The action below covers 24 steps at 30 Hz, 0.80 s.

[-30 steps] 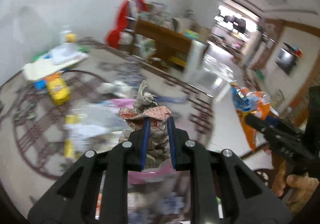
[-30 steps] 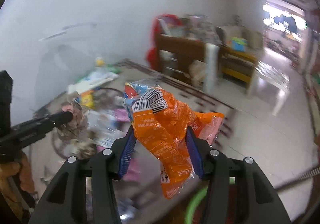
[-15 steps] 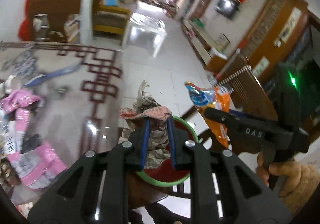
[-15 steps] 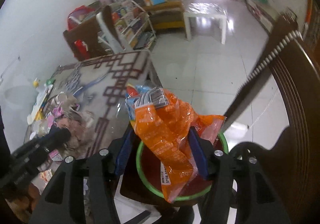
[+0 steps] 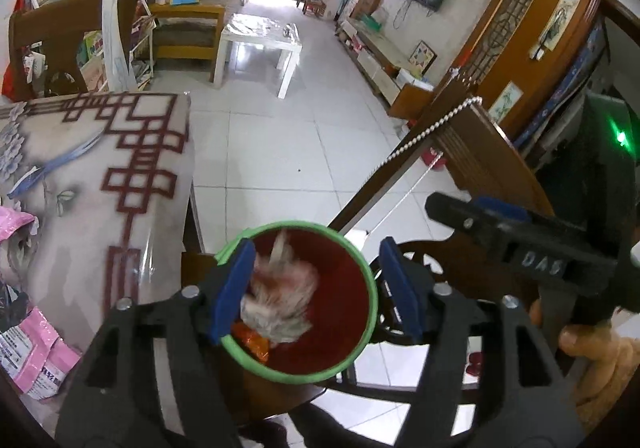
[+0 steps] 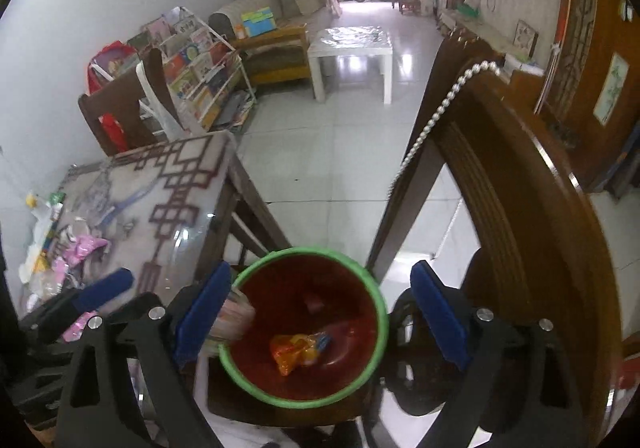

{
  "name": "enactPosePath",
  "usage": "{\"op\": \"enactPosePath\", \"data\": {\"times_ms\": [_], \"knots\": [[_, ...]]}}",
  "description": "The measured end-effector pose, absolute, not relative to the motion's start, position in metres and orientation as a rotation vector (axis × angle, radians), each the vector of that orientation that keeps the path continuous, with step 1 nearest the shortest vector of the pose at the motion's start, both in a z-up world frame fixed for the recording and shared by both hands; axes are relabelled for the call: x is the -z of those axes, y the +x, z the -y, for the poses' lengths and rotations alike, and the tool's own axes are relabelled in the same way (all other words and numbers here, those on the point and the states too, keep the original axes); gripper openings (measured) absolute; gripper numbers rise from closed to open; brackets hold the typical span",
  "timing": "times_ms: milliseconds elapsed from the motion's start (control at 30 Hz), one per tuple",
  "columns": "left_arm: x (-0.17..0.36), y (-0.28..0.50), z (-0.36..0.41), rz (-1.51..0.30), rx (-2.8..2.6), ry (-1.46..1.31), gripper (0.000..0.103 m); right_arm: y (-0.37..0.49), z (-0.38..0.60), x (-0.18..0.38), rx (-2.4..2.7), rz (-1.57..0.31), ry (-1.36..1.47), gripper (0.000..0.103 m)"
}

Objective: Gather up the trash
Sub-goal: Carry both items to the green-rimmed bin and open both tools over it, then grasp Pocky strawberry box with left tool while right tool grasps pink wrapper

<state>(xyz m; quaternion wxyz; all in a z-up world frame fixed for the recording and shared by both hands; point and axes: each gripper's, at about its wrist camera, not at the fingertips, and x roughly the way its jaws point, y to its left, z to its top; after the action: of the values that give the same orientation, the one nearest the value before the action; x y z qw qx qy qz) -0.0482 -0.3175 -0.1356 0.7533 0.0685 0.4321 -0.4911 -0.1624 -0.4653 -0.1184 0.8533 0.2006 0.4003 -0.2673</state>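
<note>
The crumpled wad (image 5: 276,300) over the green-rimmed bin (image 5: 370,304) is smeared by motion, so what it is made of cannot be told, and it covers most of the orange wrapper (image 5: 252,342) beneath. In the right wrist view the same wad (image 6: 236,318) is half hidden behind a blue gripper pad. The pink packets (image 5: 38,362) run off the left edge, print unreadable. The hand (image 5: 600,360) is cut by the frame corner.

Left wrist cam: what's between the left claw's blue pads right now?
A crumpled paper wad, blurred and dropping from the opening left claw into the green-rimmed red bin; left wrist view.
</note>
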Motion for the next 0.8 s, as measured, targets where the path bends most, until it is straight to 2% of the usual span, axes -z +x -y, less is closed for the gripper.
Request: {"op": "enactPosePath", "data": {"times_ms": [367,800], "knots": [[0.116,-0.028,0.261,-0.881,0.913,0.082,0.070,-0.130,0.444,0.104,0.501,-0.821,0.350,0.088],[0.118,0.026,0.096,-0.879,0.464,-0.058,0.070,-0.047,0.357,0.106,0.243,-0.862,0.258,0.089]]}}
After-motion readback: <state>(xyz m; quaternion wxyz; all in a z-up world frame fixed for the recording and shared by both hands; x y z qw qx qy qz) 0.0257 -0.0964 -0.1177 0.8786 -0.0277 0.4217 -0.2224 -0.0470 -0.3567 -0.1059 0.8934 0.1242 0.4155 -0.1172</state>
